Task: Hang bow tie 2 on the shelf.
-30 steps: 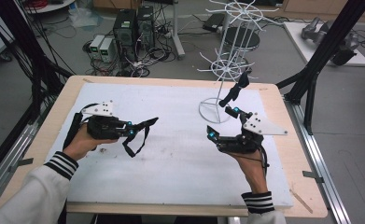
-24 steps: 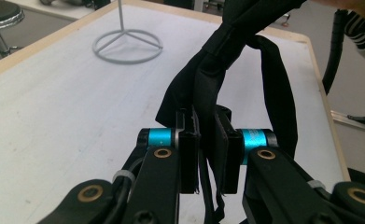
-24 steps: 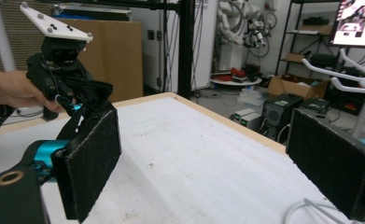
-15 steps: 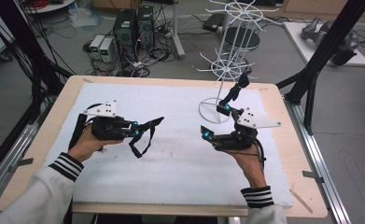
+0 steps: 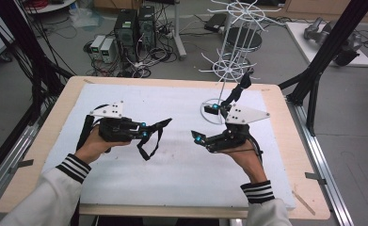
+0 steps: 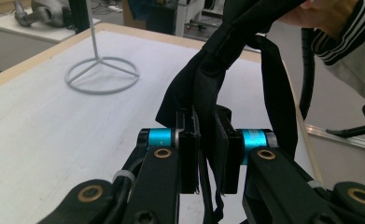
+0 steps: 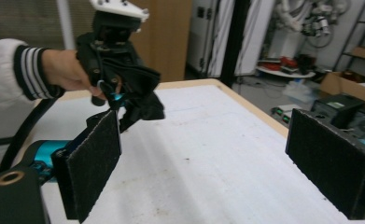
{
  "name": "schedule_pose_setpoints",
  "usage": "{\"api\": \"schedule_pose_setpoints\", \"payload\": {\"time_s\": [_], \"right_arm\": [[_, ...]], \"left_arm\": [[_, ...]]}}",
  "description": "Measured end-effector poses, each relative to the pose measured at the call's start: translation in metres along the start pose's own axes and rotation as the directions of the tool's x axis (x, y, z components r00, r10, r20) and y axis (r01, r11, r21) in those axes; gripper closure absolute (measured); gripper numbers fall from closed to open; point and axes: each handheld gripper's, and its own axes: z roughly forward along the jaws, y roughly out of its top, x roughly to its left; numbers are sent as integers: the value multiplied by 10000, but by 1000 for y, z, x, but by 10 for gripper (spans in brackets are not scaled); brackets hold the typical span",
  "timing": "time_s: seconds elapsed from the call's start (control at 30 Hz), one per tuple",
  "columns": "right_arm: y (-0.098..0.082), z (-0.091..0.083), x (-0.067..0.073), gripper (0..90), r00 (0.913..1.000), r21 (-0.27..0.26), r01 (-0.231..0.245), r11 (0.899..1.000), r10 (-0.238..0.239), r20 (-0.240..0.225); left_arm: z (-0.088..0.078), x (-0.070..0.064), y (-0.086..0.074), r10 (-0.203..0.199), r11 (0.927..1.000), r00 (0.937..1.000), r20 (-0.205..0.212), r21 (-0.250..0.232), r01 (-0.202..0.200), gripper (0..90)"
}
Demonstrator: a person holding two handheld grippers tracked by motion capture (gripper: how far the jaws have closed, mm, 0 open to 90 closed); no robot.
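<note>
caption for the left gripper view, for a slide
Left gripper shut on a black strap above the white table, wire stand base behind.

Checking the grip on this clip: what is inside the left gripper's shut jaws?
A folded black fabric strap is pinched between the left gripper's black pads, with loops rising above them. How much strap lies between the pads is covered by the pads themselves.

Landmark: white wire rack stand with ring base, standing on the far right part of the white foam sheet that covers the light wooden table. Right gripper just in front of the stand base. Left gripper well left of the stand, above the sheet. Black fabric strap hangs at its tip, between the two grippers. Grey computer towers on the floor behind and left of the stand.
</note>
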Motion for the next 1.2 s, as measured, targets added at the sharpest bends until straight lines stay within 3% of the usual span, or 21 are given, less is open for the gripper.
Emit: {"api": "schedule_pose_setpoints", "payload": {"time_s": [0.43,0.73,0.97,1.2], "right_arm": [[11,18,1,102,9930,290,274,9992,-239,-1152],[20,26,4,192,9777,707,833,9940,-678,-1989],[21,31,10,262,9662,882,1195,9889,-954,-2395],[22,36,13,394,9634,1050,1568,9820,-1287,-2354]], "left_arm": [[17,-6,11,180,9996,9993,328,-216,-173,818],[27,-9,17,433,9983,9985,322,377,-445,818],[28,-10,17,455,9977,9985,307,487,-470,819],[27,-10,17,469,9977,9986,253,470,-480,818]]}}
